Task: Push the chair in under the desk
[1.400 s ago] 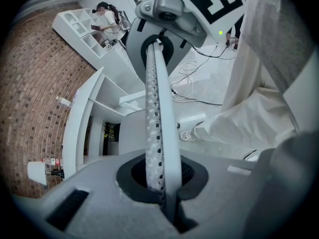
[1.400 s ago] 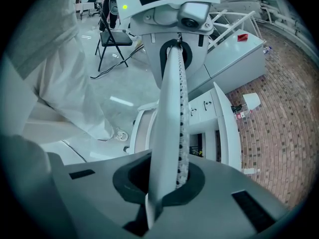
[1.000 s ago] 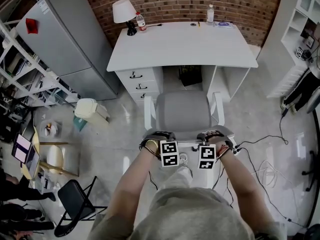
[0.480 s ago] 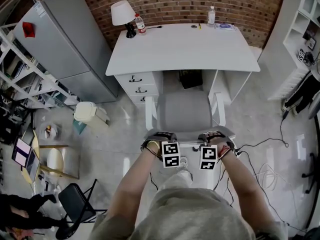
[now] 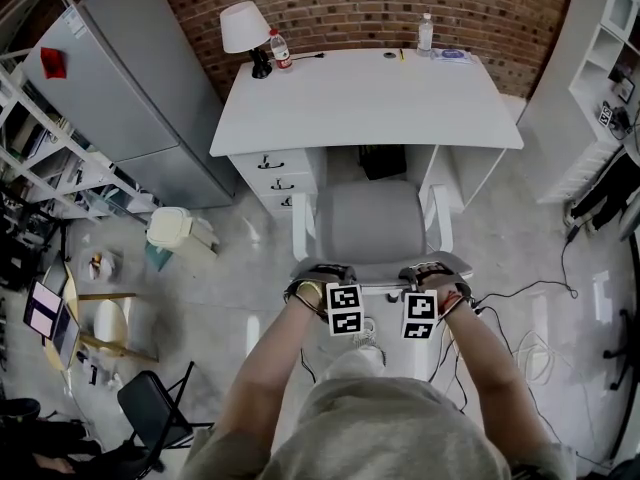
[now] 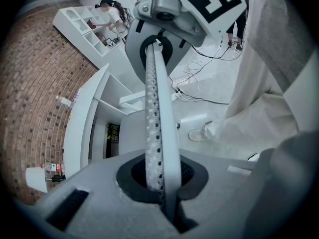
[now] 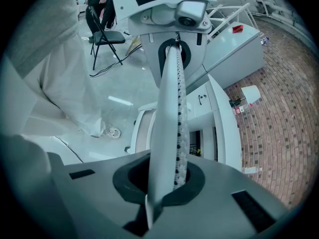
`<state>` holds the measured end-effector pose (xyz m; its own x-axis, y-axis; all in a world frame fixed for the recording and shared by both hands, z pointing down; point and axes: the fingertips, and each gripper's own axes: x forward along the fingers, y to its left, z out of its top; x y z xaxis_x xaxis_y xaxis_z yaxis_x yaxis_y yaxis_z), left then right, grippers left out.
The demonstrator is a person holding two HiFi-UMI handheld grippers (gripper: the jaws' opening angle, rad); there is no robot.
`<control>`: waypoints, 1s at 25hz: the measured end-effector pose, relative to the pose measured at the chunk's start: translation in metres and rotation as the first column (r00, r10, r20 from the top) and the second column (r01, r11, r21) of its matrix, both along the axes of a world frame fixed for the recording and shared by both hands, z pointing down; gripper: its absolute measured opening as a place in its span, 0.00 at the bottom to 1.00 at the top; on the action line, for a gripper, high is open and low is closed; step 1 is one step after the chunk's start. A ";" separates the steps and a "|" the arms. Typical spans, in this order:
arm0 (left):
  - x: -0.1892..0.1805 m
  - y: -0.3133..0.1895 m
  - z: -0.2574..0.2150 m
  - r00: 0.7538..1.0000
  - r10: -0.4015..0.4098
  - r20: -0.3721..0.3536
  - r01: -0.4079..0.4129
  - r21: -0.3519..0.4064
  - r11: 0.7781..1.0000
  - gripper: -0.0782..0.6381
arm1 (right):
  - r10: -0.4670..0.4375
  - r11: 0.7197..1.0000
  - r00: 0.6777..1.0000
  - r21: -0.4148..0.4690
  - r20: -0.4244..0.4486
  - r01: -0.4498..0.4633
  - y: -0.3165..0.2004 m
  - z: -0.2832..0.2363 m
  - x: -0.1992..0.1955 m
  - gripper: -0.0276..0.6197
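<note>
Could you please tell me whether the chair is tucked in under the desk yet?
Not yet: in the head view the chair shows its whole grey seat in front of the desk edge.

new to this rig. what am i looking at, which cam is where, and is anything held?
No robot: a person holds a gripper in each hand. The top-down picture comes from a camera on their head. The other two cameras ride on the left gripper and right gripper, looking along each one's tongs. Both tongs are shut with nothing between them, placed at the back of the grey chair that faces the white desk. On the desk: a lamp, a bottle beside it, a second bottle at the far edge.
</note>
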<state>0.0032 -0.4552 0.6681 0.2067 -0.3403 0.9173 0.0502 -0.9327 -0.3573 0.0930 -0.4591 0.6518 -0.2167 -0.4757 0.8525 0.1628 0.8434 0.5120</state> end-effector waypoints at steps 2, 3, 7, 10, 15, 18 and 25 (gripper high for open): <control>0.000 -0.003 0.000 1.000 0.001 0.000 -0.001 0.002 1.000 0.13 | 0.001 1.000 1.000 0.000 0.000 -0.001 -0.003 0.000 0.000 0.06; -0.001 -0.005 0.000 1.000 0.001 0.000 -0.001 0.003 1.000 0.13 | 0.002 1.000 1.000 0.000 0.000 -0.002 -0.005 0.000 -0.001 0.06; -0.001 -0.011 -0.001 1.000 0.002 0.001 -0.002 -0.002 1.000 0.13 | 0.007 1.000 1.000 -0.004 -0.001 -0.007 -0.011 0.000 0.000 0.06; 0.001 -0.015 0.000 1.000 0.003 0.002 -0.003 0.000 1.000 0.13 | 0.007 1.000 1.000 0.000 0.001 -0.007 -0.016 0.000 0.001 0.06; 0.001 -0.025 -0.001 1.000 0.003 0.001 -0.003 -0.002 1.000 0.13 | 0.008 1.000 1.000 0.000 -0.001 -0.008 -0.025 -0.001 0.001 0.06; 0.002 -0.031 -0.001 1.000 0.003 -0.001 -0.003 -0.001 1.000 0.13 | 0.006 1.000 1.000 0.003 -0.004 -0.006 -0.032 -0.001 0.003 0.06; 0.003 -0.042 0.001 1.000 0.006 -0.001 -0.006 0.002 1.000 0.13 | 0.006 1.000 1.000 0.007 -0.001 -0.006 -0.043 0.001 0.003 0.06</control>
<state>0.0061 -0.4976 0.6686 0.2093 -0.3409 0.9165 0.0553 -0.9316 -0.3592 0.0958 -0.5020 0.6523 -0.2131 -0.4830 0.8493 0.1584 0.8407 0.5179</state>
